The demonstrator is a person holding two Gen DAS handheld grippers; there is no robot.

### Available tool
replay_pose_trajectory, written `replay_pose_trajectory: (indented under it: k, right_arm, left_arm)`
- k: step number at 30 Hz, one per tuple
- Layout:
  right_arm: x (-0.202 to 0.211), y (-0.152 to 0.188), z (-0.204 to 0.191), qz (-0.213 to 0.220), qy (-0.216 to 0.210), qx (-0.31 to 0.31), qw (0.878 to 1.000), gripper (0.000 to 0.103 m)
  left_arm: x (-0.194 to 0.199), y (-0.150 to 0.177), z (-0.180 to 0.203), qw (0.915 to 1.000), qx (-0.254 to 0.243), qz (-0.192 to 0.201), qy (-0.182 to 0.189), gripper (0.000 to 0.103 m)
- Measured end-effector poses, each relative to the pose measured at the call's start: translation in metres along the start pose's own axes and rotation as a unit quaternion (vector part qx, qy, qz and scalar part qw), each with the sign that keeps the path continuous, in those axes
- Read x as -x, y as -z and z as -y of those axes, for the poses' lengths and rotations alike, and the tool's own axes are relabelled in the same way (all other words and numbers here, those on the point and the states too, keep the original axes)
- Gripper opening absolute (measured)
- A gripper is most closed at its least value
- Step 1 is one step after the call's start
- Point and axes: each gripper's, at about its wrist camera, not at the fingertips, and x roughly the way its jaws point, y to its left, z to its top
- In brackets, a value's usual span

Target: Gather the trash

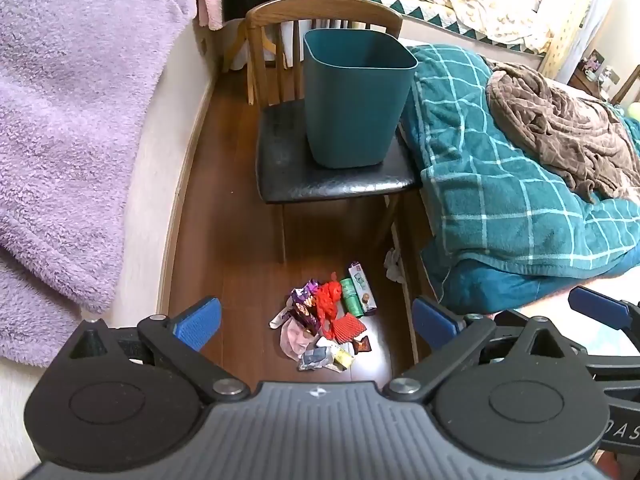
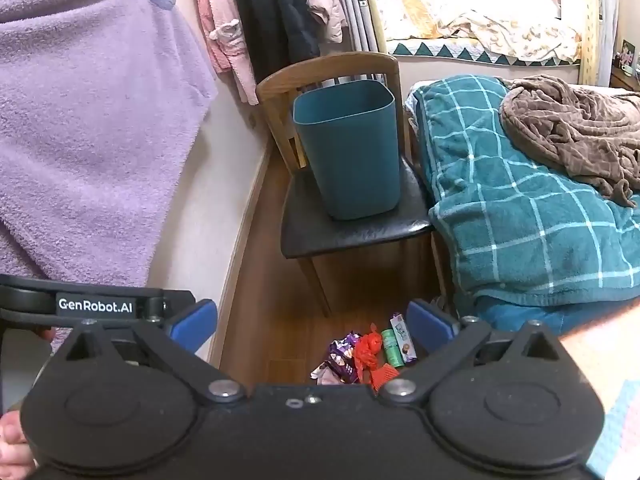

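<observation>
Small heap of crumpled wrappers (image 1: 324, 320) on brown wood floor below me: purple foil, red net, green roll, flat carton. Teal plastic square bin (image 1: 354, 100) upright, apparently empty, on black chair seat beyond.

We can read "GenRobot.AI" in white letters on a black label on the left gripper (image 2: 96, 305), seen from the right wrist. From the left wrist we see the letters "AS" on the right gripper (image 1: 628, 432). The words on the trash wrappers (image 1: 320, 316) are too small to read
</observation>
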Motion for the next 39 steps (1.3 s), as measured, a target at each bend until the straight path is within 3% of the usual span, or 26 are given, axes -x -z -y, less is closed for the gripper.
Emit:
replay_pose_trajectory:
  k: [39]
  right_arm:
    - [0.006, -0.01, 0.001, 0.033, -0.009, -0.004, 0.999, 0.1]
  left_arm:
    - [0.012, 0.006, 0.003, 0.9997, 0.002, 0.023, -0.002, 0.102]
